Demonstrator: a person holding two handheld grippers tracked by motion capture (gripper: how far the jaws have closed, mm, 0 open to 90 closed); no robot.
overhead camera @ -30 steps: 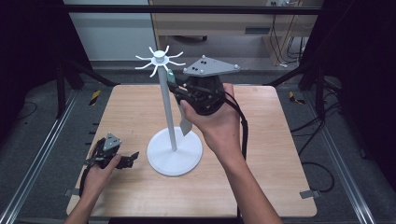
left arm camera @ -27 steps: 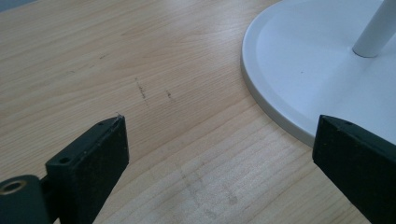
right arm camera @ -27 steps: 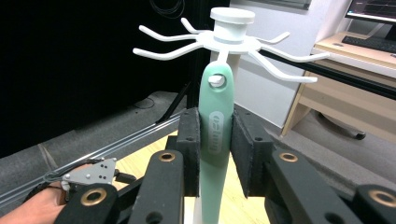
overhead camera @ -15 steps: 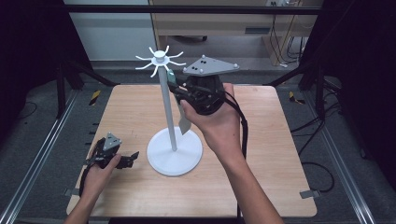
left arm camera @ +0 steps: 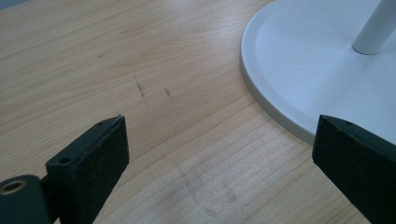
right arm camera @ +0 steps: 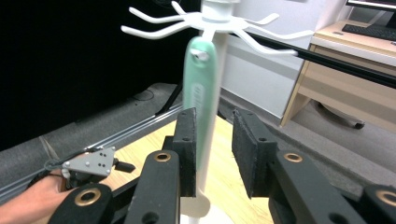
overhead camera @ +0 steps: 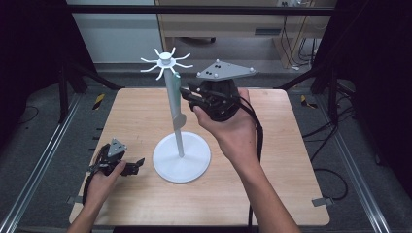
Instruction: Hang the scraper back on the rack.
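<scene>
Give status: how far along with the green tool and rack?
Done: green tool hangs from a hook of the white rack. In hand: right gripper, fingers open either side of its handle. Left gripper sits open on the table by the base. To do: likely just back the right gripper away.

The left claw (overhead camera: 137,165) lies low near the table's front left corner, gripped by the left hand (overhead camera: 104,175), its jaws spread wide apart and pointing right. The right hand (overhead camera: 233,128) is raised above the table's middle, forearm reaching in from the front edge, holding the right claw (overhead camera: 187,94) high with jaws parted, pointing left.
</scene>
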